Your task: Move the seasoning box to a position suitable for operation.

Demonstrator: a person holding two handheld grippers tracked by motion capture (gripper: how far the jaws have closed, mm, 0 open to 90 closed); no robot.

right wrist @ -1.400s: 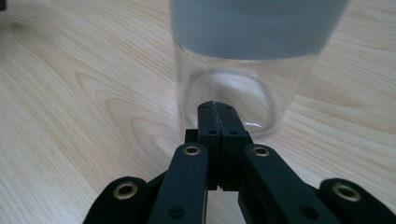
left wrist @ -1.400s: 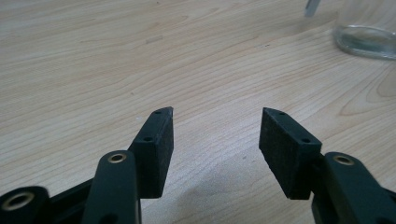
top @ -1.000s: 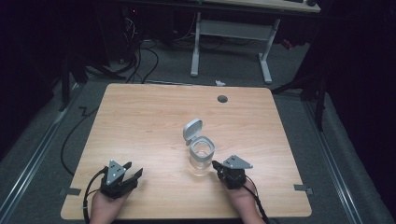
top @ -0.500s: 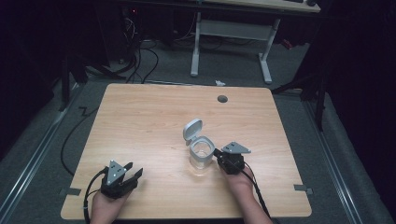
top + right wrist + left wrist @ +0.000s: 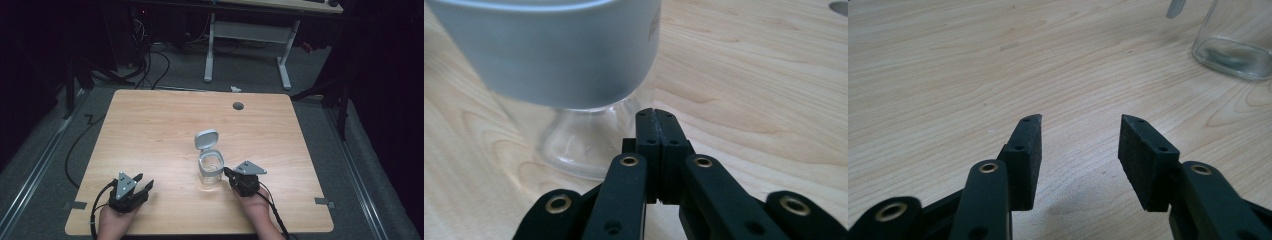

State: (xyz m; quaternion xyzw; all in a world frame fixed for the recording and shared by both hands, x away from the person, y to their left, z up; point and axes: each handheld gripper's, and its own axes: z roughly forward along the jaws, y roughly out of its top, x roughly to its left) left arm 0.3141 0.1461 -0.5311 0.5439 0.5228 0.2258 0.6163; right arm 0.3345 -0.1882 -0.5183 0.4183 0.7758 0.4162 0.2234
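A clear glass jar [image 5: 210,169] with a grey collar and a flip lid [image 5: 206,139] standing open sits near the middle of the wooden table [image 5: 150,130]. My right gripper [image 5: 228,173] is just to the jar's right, its tips at the glass; in the right gripper view its jaws are pressed together with nothing between them, right below the jar's grey collar [image 5: 554,55]. My left gripper [image 5: 144,182] rests at the table's front left, open and empty. The left gripper view shows the jar's base [image 5: 1235,42] far off at upper right.
A round cable hole [image 5: 238,106] is in the table's far right part. Beyond the far edge stand a white desk frame [image 5: 250,35] and cables on the floor. Tape marks sit at the table's front corners.
My right gripper has moved forward and left, closing in on the jar's right side. The left gripper has stayed where it was.
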